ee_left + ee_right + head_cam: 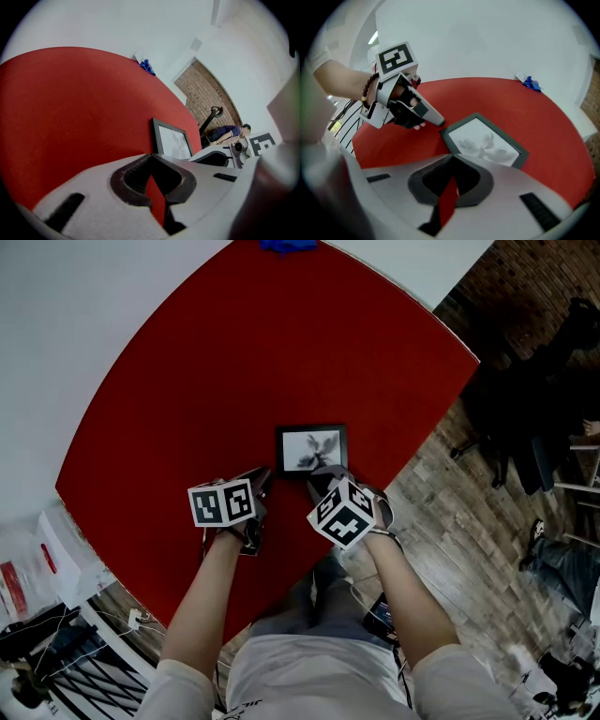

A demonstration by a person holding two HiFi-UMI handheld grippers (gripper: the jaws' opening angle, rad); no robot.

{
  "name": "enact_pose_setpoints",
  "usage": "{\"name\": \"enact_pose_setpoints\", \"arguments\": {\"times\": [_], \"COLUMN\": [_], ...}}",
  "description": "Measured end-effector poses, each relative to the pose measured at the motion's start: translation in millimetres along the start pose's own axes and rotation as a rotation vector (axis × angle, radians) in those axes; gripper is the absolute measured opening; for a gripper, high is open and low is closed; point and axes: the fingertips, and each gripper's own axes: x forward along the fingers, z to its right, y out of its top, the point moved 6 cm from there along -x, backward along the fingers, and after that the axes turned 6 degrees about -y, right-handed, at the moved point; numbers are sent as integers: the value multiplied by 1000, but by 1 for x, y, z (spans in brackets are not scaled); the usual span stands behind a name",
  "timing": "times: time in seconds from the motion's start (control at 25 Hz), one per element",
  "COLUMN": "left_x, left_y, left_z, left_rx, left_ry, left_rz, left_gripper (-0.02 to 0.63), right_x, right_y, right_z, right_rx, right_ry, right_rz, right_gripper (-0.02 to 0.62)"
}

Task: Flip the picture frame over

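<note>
A small dark picture frame (311, 448) lies flat and face up on the red round table (244, 352), showing a pale flower picture. My left gripper (262, 475) is shut and empty, with its tip just off the frame's near left corner. My right gripper (322, 476) is shut and empty at the frame's near edge; I cannot tell whether it touches. In the left gripper view, the frame (172, 140) lies beyond the shut left gripper (152, 180). The right gripper view shows the frame (483, 143) just ahead of the right gripper (450, 187), and the left gripper (436, 123) at its corner.
A small blue object (286, 245) lies at the table's far edge. The table's curved near edge runs close under my arms, with wooden floor (459, 531) beyond it. Dark chairs (525, 418) stand at the right, and cables and clutter (37, 634) lie at the lower left.
</note>
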Motion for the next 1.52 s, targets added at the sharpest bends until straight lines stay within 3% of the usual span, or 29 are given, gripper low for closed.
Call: {"name": "enact_pose_setpoints", "arguments": {"times": [0.2, 0.28, 0.48, 0.64, 0.96, 1.52], "left_x": [-3, -13, -55, -93, -129, -148], "left_y": [0, 0, -4, -33, -89, -84], "left_z": [4, 15, 68, 105, 147, 162], "left_rx": [4, 44, 323, 362, 343, 391], "left_ry": [-14, -21, 61, 120, 151, 155], "left_rz": [5, 28, 81, 151, 215, 264], "left_gripper": [8, 8, 6, 6, 6, 6], "right_x": [-5, -19, -79, -136, -190, -205], "right_y": [4, 6, -9, -25, -42, -43], "right_z": [-2, -3, -3, -27, -64, -92], "right_rx": [13, 59, 411, 571, 684, 660], "right_ry": [-18, -51, -158, -226, -304, -343], "right_rz": [33, 87, 270, 312, 336, 360], "right_gripper": [3, 3, 3, 3, 3, 3]}}
